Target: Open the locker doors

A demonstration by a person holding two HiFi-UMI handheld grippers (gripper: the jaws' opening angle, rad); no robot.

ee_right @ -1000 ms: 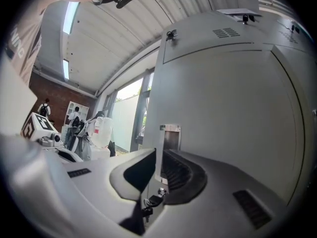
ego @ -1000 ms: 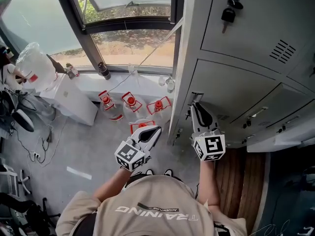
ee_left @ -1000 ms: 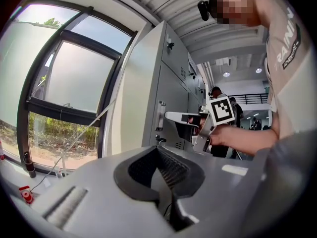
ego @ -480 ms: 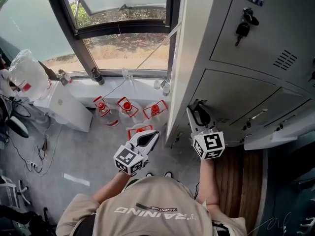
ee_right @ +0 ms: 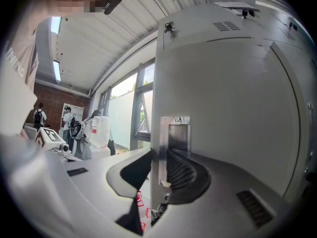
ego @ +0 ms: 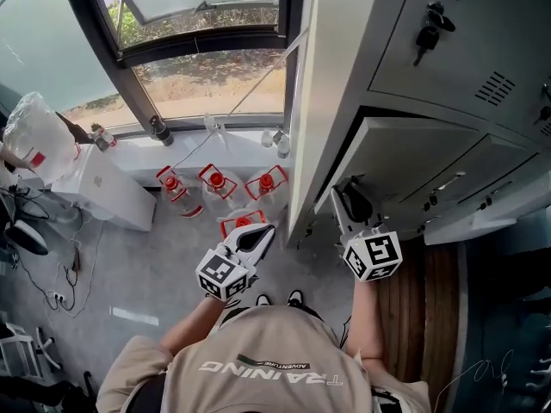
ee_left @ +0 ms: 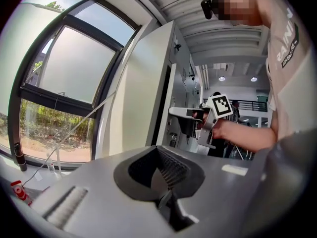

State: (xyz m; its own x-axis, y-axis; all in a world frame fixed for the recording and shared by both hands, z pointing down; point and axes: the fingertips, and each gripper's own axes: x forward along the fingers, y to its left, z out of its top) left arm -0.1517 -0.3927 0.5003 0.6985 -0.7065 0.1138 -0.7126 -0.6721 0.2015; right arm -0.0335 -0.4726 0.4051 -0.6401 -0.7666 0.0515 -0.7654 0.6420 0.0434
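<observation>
Bank of grey lockers (ego: 448, 50) on my right. The lower locker door (ego: 405, 157) stands ajar, swung out from the bank, its free edge upright and turned towards the window side.

My right arm reaches forward to that edge. My left arm is bent low before my body, well apart from the lockers.

Right tool (ego: 344, 198): its own view shows the door's edge between the jaws, pads against both faces, with the latch plate (ee_right: 176, 128) just beyond. The head view does not show this contact.

Left tool (ego: 258, 233): jaws pressed together, nothing between them.

Only the head view shows the keys (ego: 428, 33) hanging in the upper door.
</observation>
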